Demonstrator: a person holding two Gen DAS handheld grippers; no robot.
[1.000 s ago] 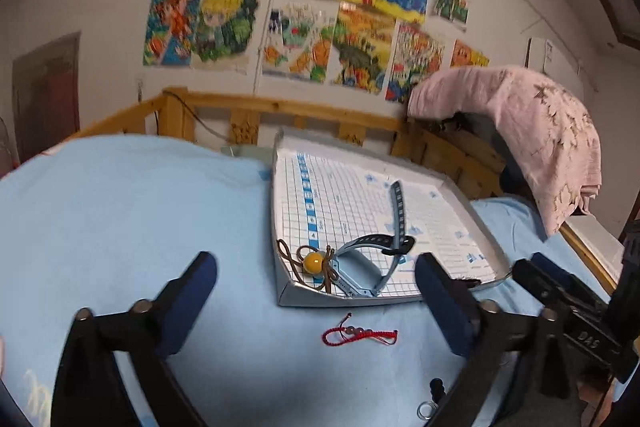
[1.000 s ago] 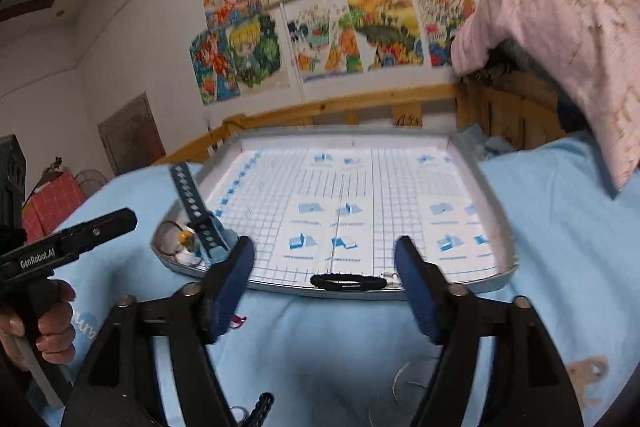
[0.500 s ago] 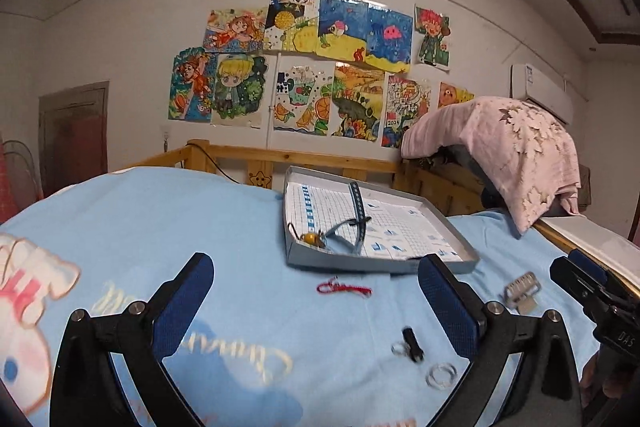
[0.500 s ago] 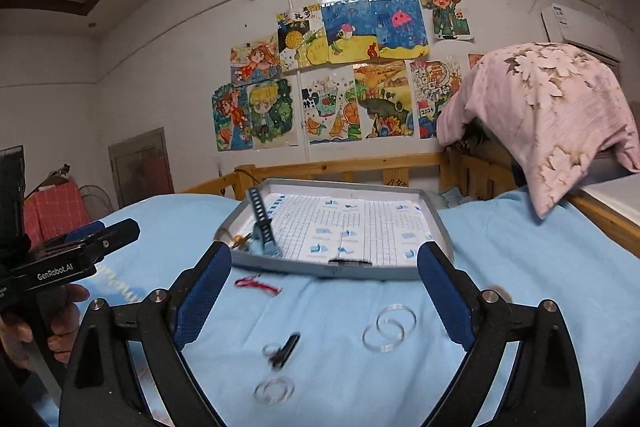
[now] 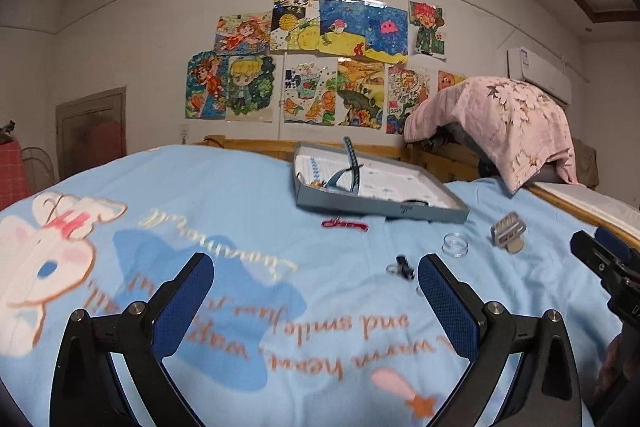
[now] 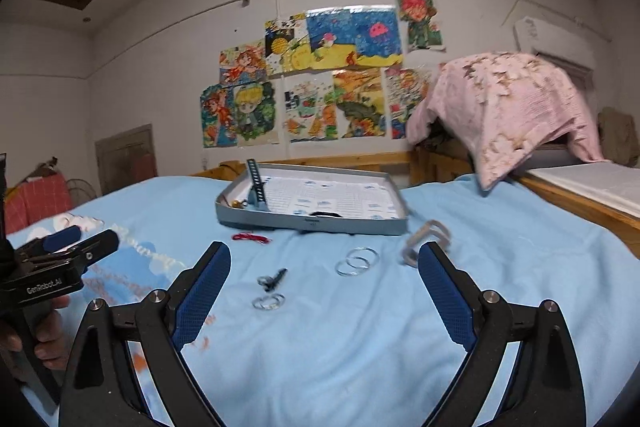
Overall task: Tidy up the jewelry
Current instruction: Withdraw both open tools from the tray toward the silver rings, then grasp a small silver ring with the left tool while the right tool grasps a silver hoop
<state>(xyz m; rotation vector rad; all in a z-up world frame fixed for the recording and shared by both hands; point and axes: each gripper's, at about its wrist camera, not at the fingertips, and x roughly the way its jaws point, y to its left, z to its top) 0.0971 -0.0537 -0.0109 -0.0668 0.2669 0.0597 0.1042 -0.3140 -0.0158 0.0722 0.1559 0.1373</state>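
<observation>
Right hand-held gripper [image 6: 322, 291] open, empty, grey tray [image 6: 360, 225] holding watch strap [image 6: 256, 187]

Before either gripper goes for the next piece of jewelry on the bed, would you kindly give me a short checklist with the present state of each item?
1. Right gripper open and empty: ok; its jaws have just been opening, nothing between them.
2. Left gripper open and empty: ok.
3. Tray has free floor for more pieces: ok.
4. Red cord bracelet lies loose on the blue bedcover, outside the tray: ok to pick.
5. Clear rings lie apart from the black clip: ok.
6. Grey hair clip sharp enough to judge its pose: cannot tell, blurred.
</observation>
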